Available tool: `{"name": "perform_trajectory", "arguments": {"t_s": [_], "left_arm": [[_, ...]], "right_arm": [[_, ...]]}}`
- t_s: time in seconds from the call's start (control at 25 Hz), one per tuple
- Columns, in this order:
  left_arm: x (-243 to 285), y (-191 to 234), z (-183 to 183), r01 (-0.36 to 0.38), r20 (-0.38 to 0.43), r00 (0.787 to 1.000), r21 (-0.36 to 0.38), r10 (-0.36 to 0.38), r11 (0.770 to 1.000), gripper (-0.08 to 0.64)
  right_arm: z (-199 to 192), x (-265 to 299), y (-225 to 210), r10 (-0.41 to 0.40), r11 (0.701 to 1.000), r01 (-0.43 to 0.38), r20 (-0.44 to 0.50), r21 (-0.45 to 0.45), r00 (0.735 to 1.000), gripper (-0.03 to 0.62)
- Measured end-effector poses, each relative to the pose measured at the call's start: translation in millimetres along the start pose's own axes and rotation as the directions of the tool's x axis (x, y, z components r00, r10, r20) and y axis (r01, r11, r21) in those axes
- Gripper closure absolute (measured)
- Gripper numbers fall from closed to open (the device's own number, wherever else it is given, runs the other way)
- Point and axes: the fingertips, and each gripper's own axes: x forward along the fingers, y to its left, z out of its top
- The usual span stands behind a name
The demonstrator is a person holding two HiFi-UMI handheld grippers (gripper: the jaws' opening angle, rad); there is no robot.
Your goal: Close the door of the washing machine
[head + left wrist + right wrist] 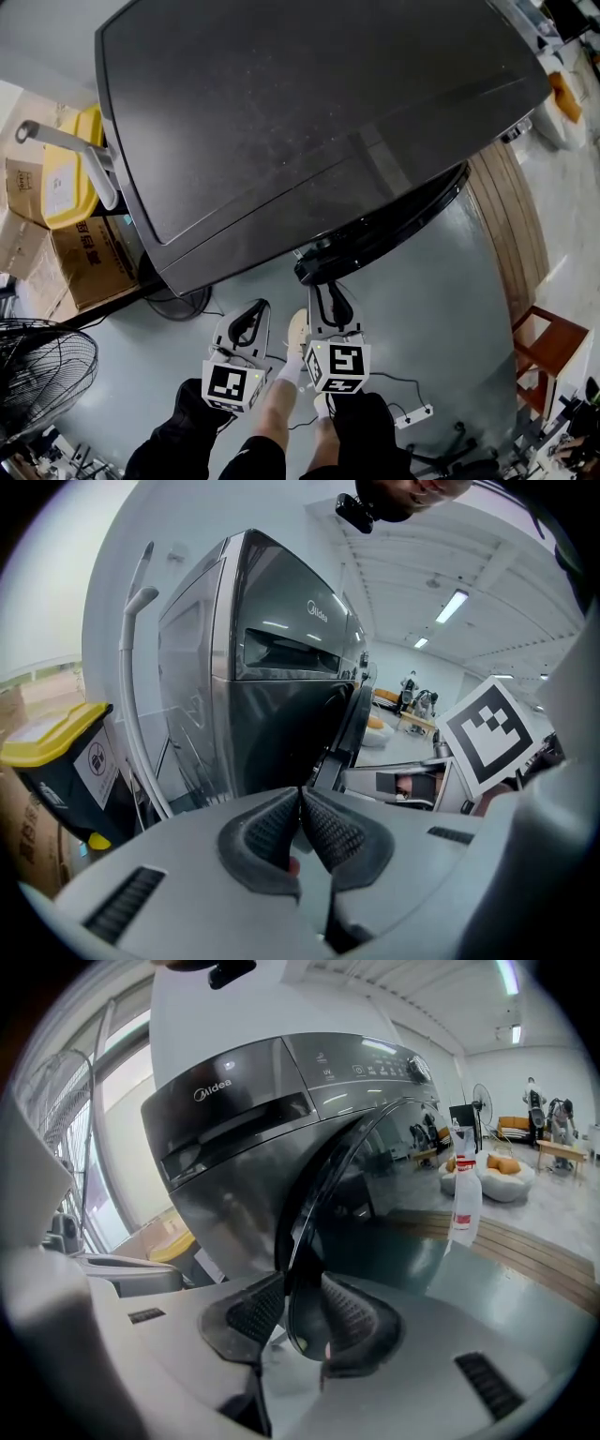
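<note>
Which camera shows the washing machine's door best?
The right gripper view: the door fills its centre, ajar, with curved front and rim plain. The head view shows only its top edge; the left gripper view, a thin side sliver.

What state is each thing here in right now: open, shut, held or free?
Washing machine door: ajar, its edge between the right jaws.
Right hand-held gripper: shut on the door's edge.
Left hand-held gripper: shut, holding nothing.
Yellow bin lid: down.
</note>
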Motion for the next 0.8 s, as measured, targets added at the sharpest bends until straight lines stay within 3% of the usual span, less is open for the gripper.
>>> {"name": "perform_trajectory", "arguments": {"t_s": [0.8], "left_arm": [[6.7,34.5,-1.9,-0.021,-0.016,1.000,-0.030,0.020,0.999,0.529]], "right_arm": [[18.6,35.7,20.1,0.023,1.000,-0.023,0.012,0.010,1.000,0.454]]}}
